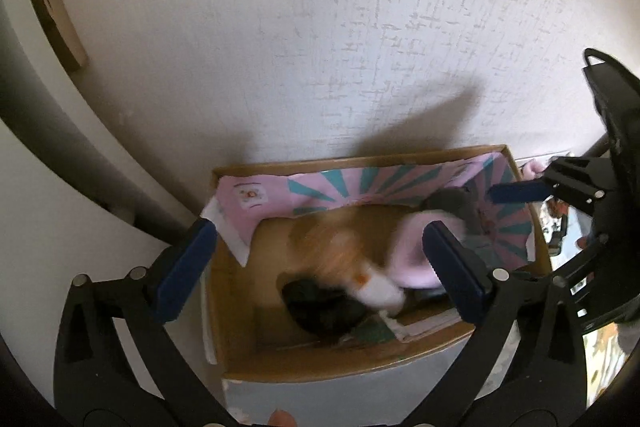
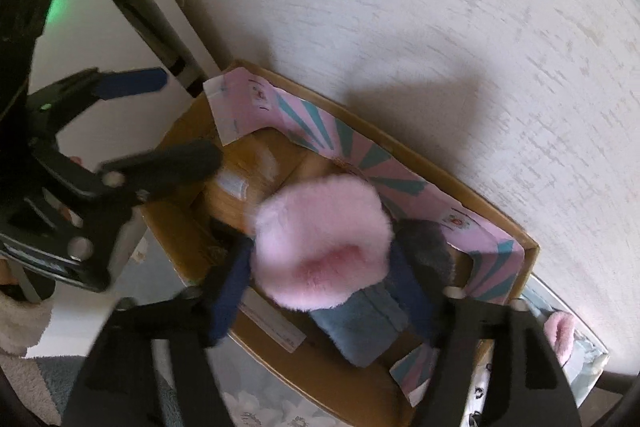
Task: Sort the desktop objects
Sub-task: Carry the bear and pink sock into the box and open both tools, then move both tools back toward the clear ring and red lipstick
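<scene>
left gripper (image 1: pixel 320 267) hung over the cardboard box (image 1: pixel 224 307), jaws spread wide, nothing between the pads. an orange-and-white plush (image 1: pixel 352 259) sat in the box below and between its fingers, clear of both, smeared by motion blur. a dark object (image 1: pixel 320 307) lay under the plush, nearer the tool; couldn't tell what it was.

right gripper (image 2: pixel 320 279) pointed down into the same box, jaws well apart. a pink fluffy plush (image 2: pixel 320 239) with a grey-blue part (image 2: pixel 360 327) sat between its fingers. left finger was just beside the fluff, but blur hid any contact, so grip state couldn't be called. a dark grey fuzzy bit (image 2: pixel 428 247) showed past the right finger.

pink-and-teal patterned paper (image 1: pixel 360 183) lined the box's far wall and the side wall beyond the right gripper. box backed against the white textured wall (image 1: pixel 320 27) ahead of both tools, no room there. left gripper's left finger sat outside the box's side edge, near a dark chair leg (image 1: pixel 80 147). another pink fluffy item (image 2: pixel 560 335) lay outside the box to the right, partly cut off by the right finger mount.
</scene>
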A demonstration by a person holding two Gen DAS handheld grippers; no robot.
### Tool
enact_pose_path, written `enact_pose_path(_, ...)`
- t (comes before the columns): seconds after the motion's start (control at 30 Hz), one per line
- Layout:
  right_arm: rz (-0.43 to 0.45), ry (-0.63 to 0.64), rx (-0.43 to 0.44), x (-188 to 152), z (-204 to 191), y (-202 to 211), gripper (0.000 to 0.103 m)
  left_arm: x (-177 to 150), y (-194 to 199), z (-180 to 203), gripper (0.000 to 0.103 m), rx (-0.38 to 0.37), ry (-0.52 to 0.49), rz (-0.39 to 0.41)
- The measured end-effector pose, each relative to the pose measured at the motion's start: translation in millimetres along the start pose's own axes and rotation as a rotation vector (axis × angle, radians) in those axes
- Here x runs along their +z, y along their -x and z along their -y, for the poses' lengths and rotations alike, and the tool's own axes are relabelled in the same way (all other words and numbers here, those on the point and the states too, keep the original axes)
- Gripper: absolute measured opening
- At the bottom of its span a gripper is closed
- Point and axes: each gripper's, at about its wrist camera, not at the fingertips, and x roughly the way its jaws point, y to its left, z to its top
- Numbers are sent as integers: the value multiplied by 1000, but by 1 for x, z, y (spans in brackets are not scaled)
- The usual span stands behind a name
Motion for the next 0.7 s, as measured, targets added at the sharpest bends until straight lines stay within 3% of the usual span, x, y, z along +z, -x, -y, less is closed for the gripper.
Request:
enact_pose_path(0.2,74,-21,-16,-7,8,16,103,2,15,-1,103,11,7,23)
enact_pose_path(0.5,104,-41,-51,-24,23,55,103,-8,34,-1,103,-26,40,29)
enact_pose_path(0.7,108,-79,-59,-47,34,74,103,-15,54,12,103,-67,-22,61)
